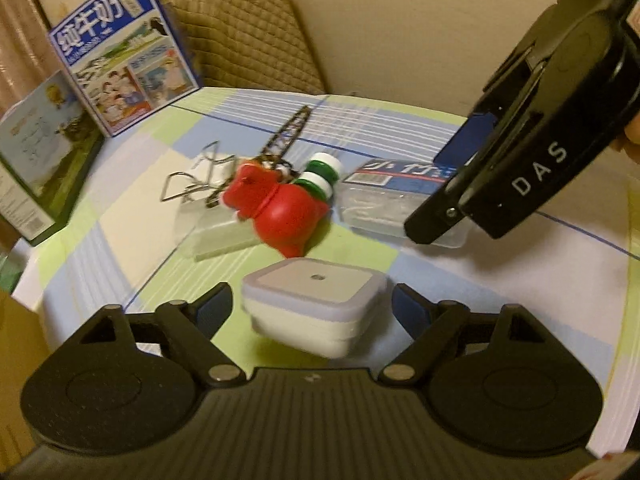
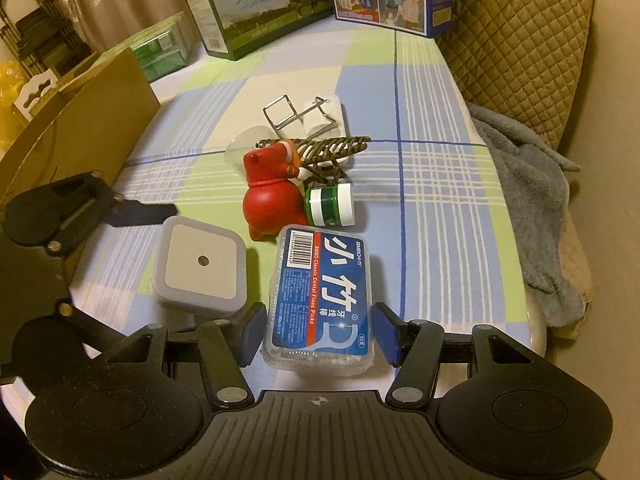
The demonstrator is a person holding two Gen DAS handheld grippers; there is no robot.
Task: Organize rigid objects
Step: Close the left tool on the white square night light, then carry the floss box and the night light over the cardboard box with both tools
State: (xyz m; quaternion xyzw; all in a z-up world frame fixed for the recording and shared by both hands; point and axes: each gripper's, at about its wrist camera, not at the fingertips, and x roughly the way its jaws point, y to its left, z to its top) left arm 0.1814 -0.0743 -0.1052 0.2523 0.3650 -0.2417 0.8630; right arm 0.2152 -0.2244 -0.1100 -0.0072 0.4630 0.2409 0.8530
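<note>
Checked tablecloth (image 2: 440,184) carries the clutter. Left gripper (image 1: 310,308) straddles the square white box (image 1: 316,312), pads not touching; right gripper (image 2: 316,334) brackets the floss-pick case (image 2: 324,300), contact unclear.

dim warm indoor light | slight motion blur | fisheye-curved edges | soft shadows

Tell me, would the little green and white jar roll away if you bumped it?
Probably yes: the green and white jar lies on its round side, so it could roll. The red toy beside it might stop it that way. It looks small, so likely light.
</note>
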